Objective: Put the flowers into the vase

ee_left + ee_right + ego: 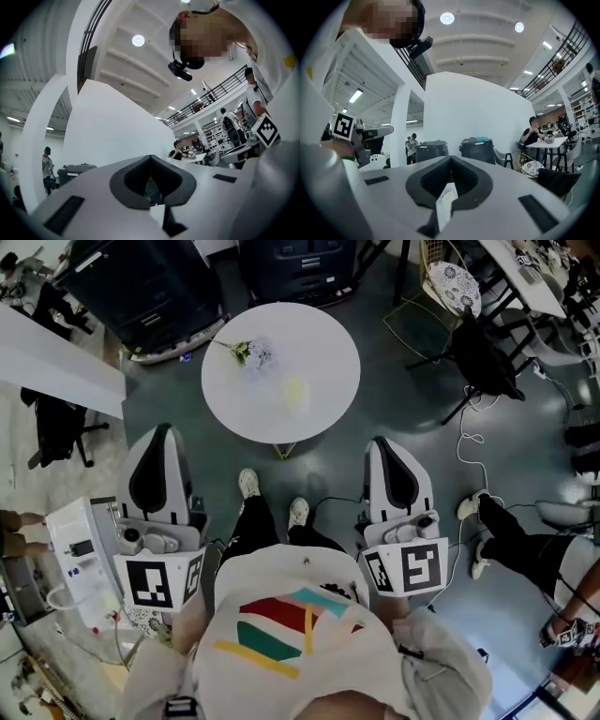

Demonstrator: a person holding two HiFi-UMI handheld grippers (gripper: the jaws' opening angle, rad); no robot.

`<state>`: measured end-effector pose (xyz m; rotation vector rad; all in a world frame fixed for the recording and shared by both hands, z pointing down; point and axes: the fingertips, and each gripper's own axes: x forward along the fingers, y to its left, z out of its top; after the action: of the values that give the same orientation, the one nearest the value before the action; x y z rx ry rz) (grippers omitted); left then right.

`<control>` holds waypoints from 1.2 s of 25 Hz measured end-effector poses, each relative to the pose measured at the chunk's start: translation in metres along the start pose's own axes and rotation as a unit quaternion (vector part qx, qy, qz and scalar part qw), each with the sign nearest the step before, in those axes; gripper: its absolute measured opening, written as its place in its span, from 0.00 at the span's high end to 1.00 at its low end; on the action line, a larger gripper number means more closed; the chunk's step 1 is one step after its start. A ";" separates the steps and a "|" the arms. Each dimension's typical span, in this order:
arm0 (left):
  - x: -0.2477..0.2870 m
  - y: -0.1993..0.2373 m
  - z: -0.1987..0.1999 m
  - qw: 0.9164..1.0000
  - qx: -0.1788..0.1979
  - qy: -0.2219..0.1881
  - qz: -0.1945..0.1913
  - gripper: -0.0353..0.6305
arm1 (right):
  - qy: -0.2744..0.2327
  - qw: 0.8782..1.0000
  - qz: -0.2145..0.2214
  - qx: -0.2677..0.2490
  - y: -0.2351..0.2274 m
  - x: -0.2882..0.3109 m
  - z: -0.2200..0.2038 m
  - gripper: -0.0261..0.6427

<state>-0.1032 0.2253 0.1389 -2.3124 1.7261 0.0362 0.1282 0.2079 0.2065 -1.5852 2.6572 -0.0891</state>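
**A:** Tool status?

**B:** Both are held close to the body, one each side. Left tool (162, 432) has its jaws pressed together with nothing in them. Right tool (378, 442) is the same, jaws together and empty. Both tips point away from the body, toward the worktop.

**A:** What's below them?

**B:** The person's white shoes (248, 484) on a dark grey floor (169, 399), between the two tools. A white cart (80, 554) stands just beside the left tool.

**A:** Worktop?

**B:** A round white worktop (323, 334) just past the shoes, well apart from both tools.

**A:** Flowers?

**B:** The flowers (255, 354) lie flat on the far left part of the worktop, with pale lilac heads and the stem running out toward the left rim. Neither tool touches them.

**A:** Vase?

**B:** There's a pale yellow object (295, 390) near the middle of the worktop, just beside the flowers. It's too washed out to tell what it is.

**A:** Beyond that?

**B:** Dark bins (141, 287) past the worktop. Off to the right is a wire chair (455, 282) with a patterned cushion.
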 end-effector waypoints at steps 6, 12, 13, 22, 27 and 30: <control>0.018 0.007 -0.004 1.000 0.007 0.003 -0.008 0.94 | 0.002 0.999 -0.024 0.022 -0.016 0.008 -0.004 0.94; 0.048 0.029 -0.029 1.000 -0.002 0.005 -0.020 0.94 | 0.014 0.998 -0.036 0.043 -0.010 0.028 -0.015 0.94; 0.055 0.035 -0.032 1.000 0.001 0.004 -0.021 0.94 | 0.018 0.998 -0.037 0.043 -0.008 0.034 -0.016 0.94; 0.120 0.107 -0.081 1.000 -0.013 0.016 -0.021 0.94 | 0.058 0.996 -0.061 0.006 -0.018 0.123 0.000 0.94; 0.146 0.148 -0.107 0.999 -0.040 0.018 -0.026 0.94 | 0.073 0.996 -0.052 0.024 -0.002 0.189 -0.001 0.94; 0.164 0.165 -0.120 0.998 -0.037 0.014 -0.039 0.94 | 0.087 0.994 -0.057 0.032 0.004 0.220 -0.008 0.94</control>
<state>-0.2261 0.0018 0.1956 -2.4428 1.6735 0.0546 0.0200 0.0167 0.2119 -1.7850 2.6550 -0.3291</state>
